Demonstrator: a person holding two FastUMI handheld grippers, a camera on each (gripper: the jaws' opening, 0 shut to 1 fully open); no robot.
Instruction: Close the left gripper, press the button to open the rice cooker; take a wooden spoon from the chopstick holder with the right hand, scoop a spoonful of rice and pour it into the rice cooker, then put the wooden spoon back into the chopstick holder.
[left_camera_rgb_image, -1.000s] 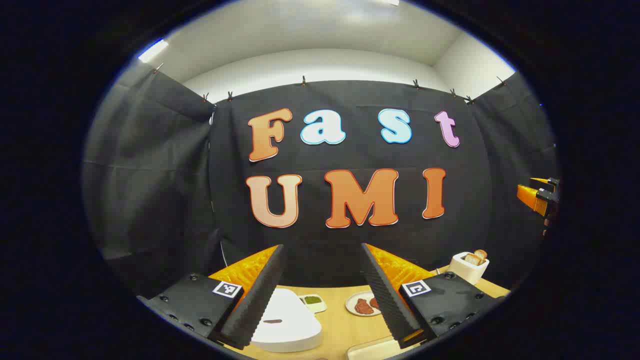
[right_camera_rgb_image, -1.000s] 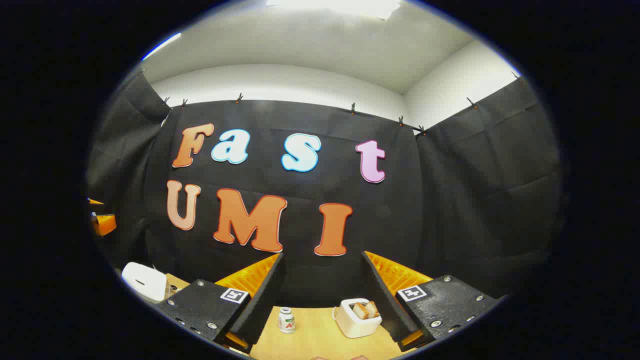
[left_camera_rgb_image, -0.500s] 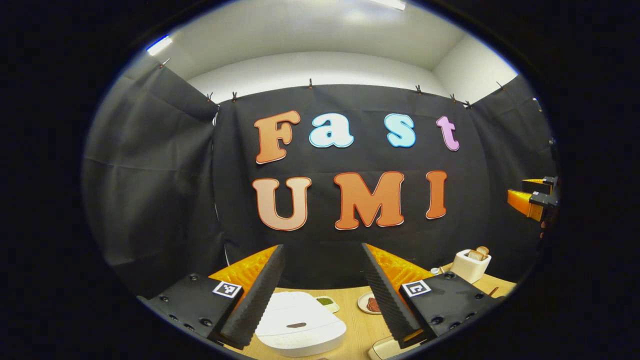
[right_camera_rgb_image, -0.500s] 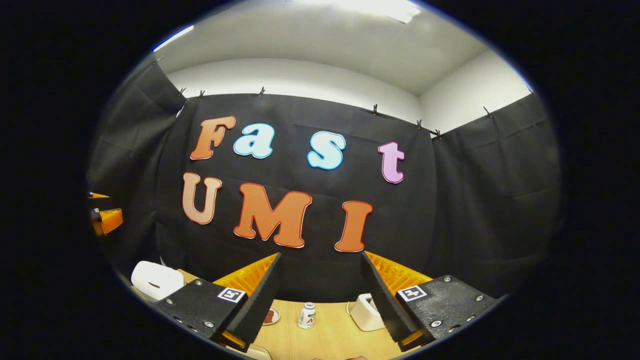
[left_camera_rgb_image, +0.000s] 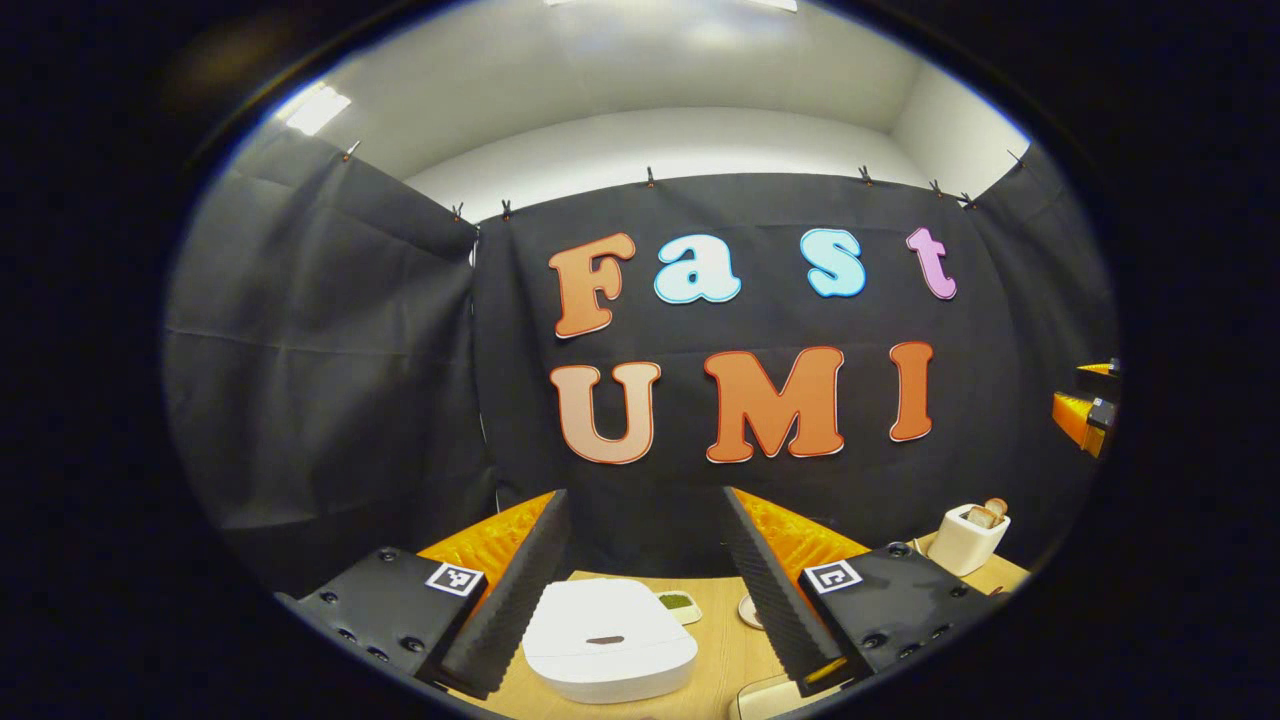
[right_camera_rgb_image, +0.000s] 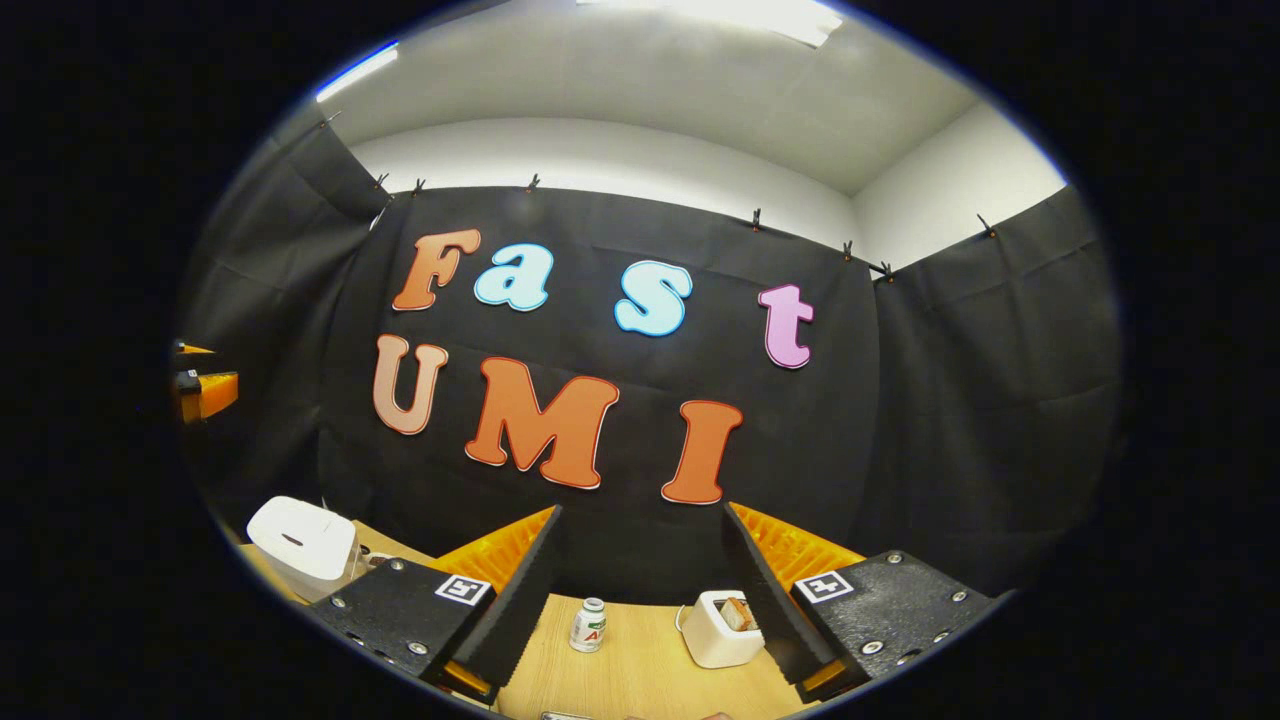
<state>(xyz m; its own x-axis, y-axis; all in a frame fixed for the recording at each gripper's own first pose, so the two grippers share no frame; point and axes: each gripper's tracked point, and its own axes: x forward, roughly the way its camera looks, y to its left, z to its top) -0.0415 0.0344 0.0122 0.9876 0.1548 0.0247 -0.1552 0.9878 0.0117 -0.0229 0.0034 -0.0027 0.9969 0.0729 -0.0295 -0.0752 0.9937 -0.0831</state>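
- In the left gripper view, the white rice cooker (left_camera_rgb_image: 610, 640) sits lid-down and shut on the wooden table (left_camera_rgb_image: 715, 650), low between that gripper's fingers; a small dish of something green (left_camera_rgb_image: 679, 603) lies just behind it.
- The right gripper view has the rice cooker (right_camera_rgb_image: 301, 545) at the far left edge, and between its own fingers a small white bottle (right_camera_rgb_image: 588, 625) whose label is too small to read.
- A white toaster (left_camera_rgb_image: 967, 538) holding bread stands at the right in the left gripper view.
- The left gripper (left_camera_rgb_image: 640, 590) is held above the table, jaws spread wide, holding and touching nothing.
- The right gripper (right_camera_rgb_image: 640, 590) is likewise wide apart and empty.
- Each gripper's body carries a square black-and-white marker (left_camera_rgb_image: 455, 578).
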